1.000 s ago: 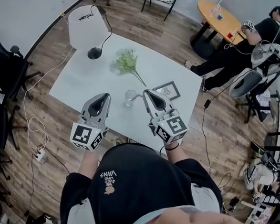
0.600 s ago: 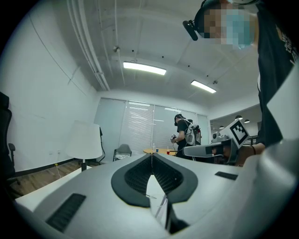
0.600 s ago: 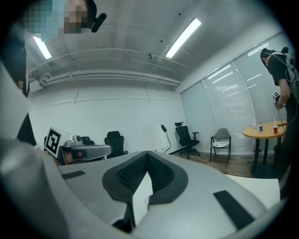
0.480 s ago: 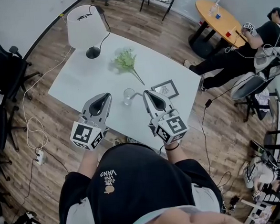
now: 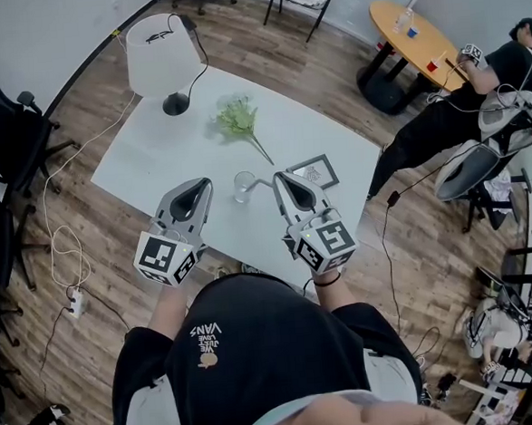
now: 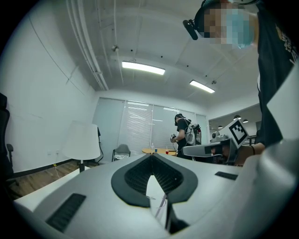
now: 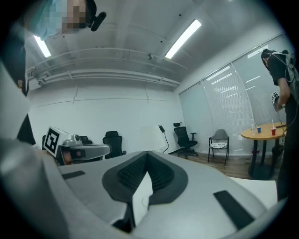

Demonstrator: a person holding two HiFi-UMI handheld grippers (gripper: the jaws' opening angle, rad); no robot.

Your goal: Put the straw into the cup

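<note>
A clear glass cup stands upright on the white table, between and just ahead of my two grippers. A pale bent straw lies beside the cup on its right and reaches toward the right gripper's tip; whether they touch is too small to tell. My left gripper is held level at the table's near edge with its jaws together and nothing seen between them. My right gripper is level too, with its jaws meeting at the tips and nothing seen in them.
On the table stand a white lamp at the far left corner, a green plant sprig and a small picture frame. Black office chairs stand to the left. A seated person and a round wooden table are at the far right.
Both grippers stay where they were. The table and lamp have slid slightly in the picture as the head camera shifted. The person at the far right has moved their legs.
</note>
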